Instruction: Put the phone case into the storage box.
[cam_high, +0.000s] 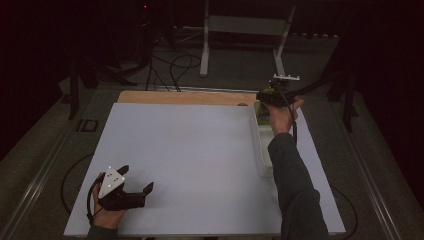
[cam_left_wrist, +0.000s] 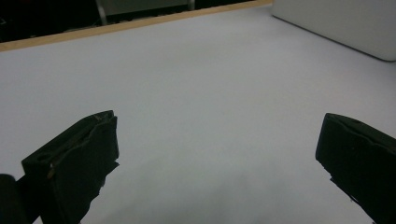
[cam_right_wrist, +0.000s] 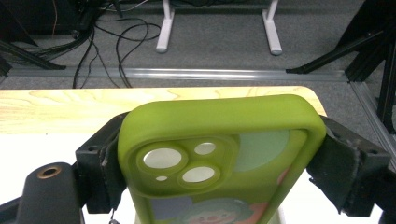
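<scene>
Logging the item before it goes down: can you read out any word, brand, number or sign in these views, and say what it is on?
No readable text in any view.
Green phone case, clamped in the right hand-held gripper: a cartoon figure print at its lower edge, cut off, no letters.
White bin: no label to be seen.
White board: plain.
Left hand-held gripper: open, holding nothing, no marking legible.

Left of the white bin (cam_high: 262, 150), the counter (cam_high: 190, 150) is lying bare right across, leaving wide passage for a tool. The bin's walls are standing as the one obstacle, running along the counter's right edge.
</scene>
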